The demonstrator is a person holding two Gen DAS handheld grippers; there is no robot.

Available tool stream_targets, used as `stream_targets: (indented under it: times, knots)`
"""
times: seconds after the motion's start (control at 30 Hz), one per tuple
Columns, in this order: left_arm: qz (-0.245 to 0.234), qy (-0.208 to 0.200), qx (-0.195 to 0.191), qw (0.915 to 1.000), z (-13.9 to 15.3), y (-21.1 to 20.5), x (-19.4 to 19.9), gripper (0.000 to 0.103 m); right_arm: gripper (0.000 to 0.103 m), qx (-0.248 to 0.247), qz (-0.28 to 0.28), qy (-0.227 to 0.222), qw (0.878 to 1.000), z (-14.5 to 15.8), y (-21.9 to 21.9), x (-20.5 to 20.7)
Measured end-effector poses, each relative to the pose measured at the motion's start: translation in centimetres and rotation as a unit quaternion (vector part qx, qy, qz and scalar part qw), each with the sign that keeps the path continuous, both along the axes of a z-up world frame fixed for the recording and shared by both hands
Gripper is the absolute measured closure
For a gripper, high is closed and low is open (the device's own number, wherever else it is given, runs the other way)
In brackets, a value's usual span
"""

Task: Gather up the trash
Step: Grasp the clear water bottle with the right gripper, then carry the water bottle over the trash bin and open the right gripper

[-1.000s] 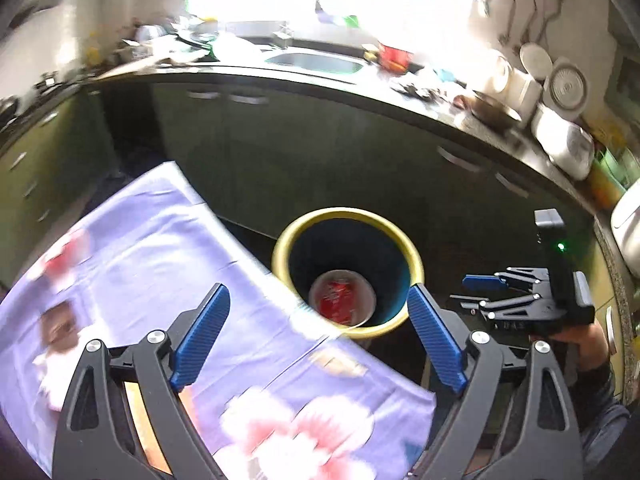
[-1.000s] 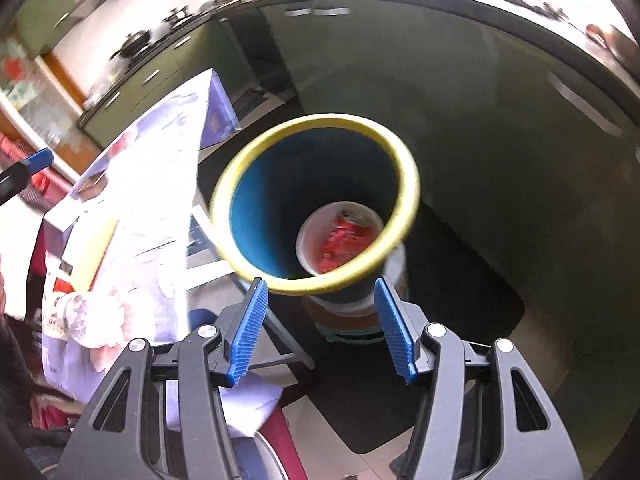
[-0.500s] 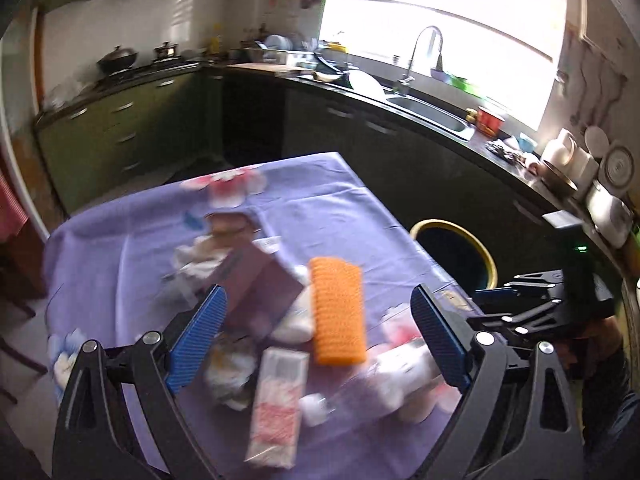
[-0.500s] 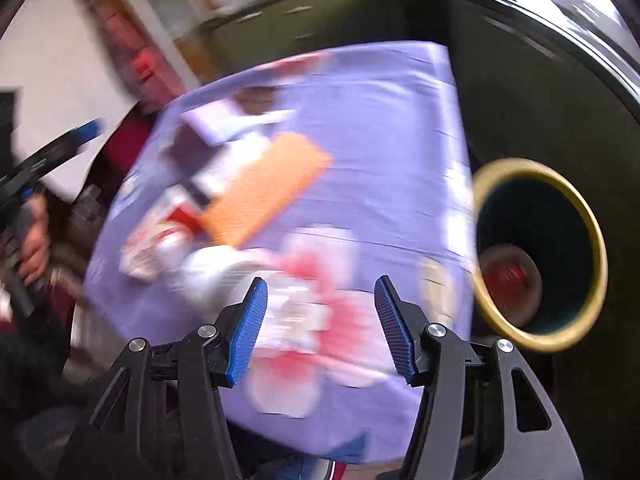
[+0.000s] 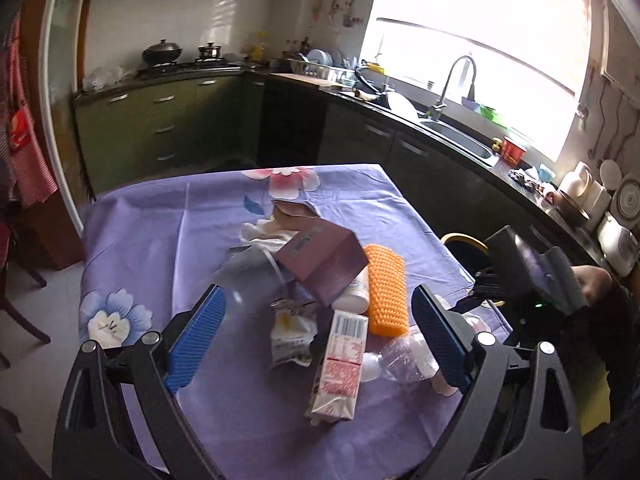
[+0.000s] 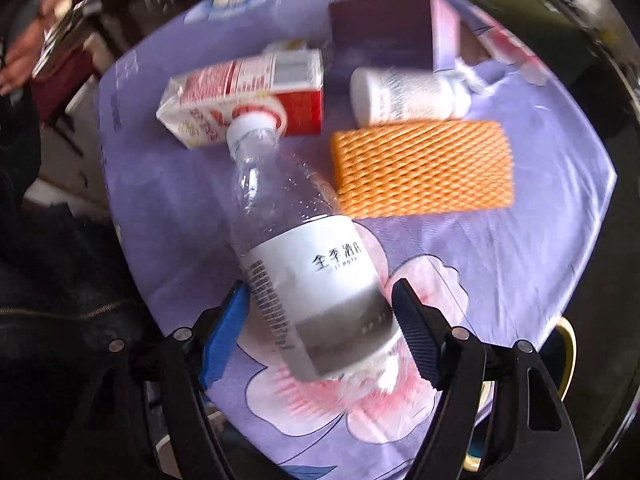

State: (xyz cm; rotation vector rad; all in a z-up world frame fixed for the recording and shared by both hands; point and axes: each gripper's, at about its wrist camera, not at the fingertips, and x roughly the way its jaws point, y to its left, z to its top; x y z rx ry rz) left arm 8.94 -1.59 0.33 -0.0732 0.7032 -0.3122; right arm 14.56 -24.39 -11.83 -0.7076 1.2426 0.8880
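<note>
Right gripper (image 6: 320, 332) spread, straddling plastic bottle (image 6: 304, 248) — left gripper (image 5: 316, 344) wide.

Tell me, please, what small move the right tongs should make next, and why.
Probably close the right tongs on the clear plastic bottle. The bottle lies on the purple tablecloth with its labelled lower half between the two open fingers, which flank it on either side. Nothing else sits in that gap, so squeezing should secure it for lifting.
</note>
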Motion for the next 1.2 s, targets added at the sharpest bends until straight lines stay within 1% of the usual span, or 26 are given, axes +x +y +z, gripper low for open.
stream_targets:
  times: [0.1, 0.27, 0.3, 0.43, 0.73, 0.8, 0.93, 1.0, 1.07, 1.13, 1.17, 1.2]
  knots:
    - [0.010, 0.005, 0.000, 0.9999, -0.3, 0.6, 0.0, 0.014, 0.029, -0.016, 0.022, 0.010, 1.000, -1.1, 0.9, 0.5]
    - [0.010, 0.010, -0.002, 0.9999, -0.7, 0.7, 0.1, 0.014, 0.029, -0.025, 0.039, 0.018, 0.999, -2.3, 2.0, 0.3]
    - [0.009, 0.010, -0.001, 0.9999, -0.7, 0.6, 0.1, 0.014, 0.032, -0.025, 0.041, 0.018, 0.999, -2.5, 2.1, 0.1]
    - [0.005, 0.011, 0.000, 0.9999, -0.8, 0.3, 0.1, 0.014, 0.035, -0.015, 0.043, 0.008, 0.999, -2.8, 2.1, -0.5]
    - [0.002, 0.011, 0.003, 0.9999, -0.7, -0.1, -0.1, 0.014, 0.036, 0.016, 0.025, 0.017, 0.999, -2.6, 0.7, -2.9]
    - [0.000, 0.011, 0.005, 0.9999, -0.7, -0.3, -0.1, 0.014, 0.037, 0.028, 0.010, 0.017, 0.999, -2.5, -0.3, -3.4]
    - [-0.005, 0.012, 0.007, 0.9999, -0.8, -0.9, 0.0, 0.014, 0.037, 0.054, -0.022, 0.009, 0.998, -1.0, -3.4, -4.3]
    - [-0.008, 0.012, 0.009, 0.9999, -0.8, -1.1, 0.0, 0.014, 0.037, 0.079, -0.056, 0.004, 0.995, 0.3, -5.6, -4.5]
    - [-0.012, 0.012, 0.009, 0.9998, -0.9, -1.4, 0.1, 0.014, 0.038, 0.094, -0.095, -0.008, 0.991, 1.3, -8.0, -4.1]
    - [-0.017, 0.012, 0.010, 0.9997, -0.9, -1.8, 0.2, 0.014, 0.038, 0.103, -0.146, -0.026, 0.984, 2.4, -11.2, -3.3]
    - [-0.019, 0.012, 0.011, 0.9997, -0.9, -2.0, 0.2, 0.014, 0.038, 0.103, -0.163, -0.033, 0.981, 2.6, -12.1, -2.8]
    - [-0.022, 0.012, 0.012, 0.9996, -0.9, -2.2, 0.3, 0.014, 0.038, 0.102, -0.183, -0.040, 0.977, 3.1, -13.6, -1.6]
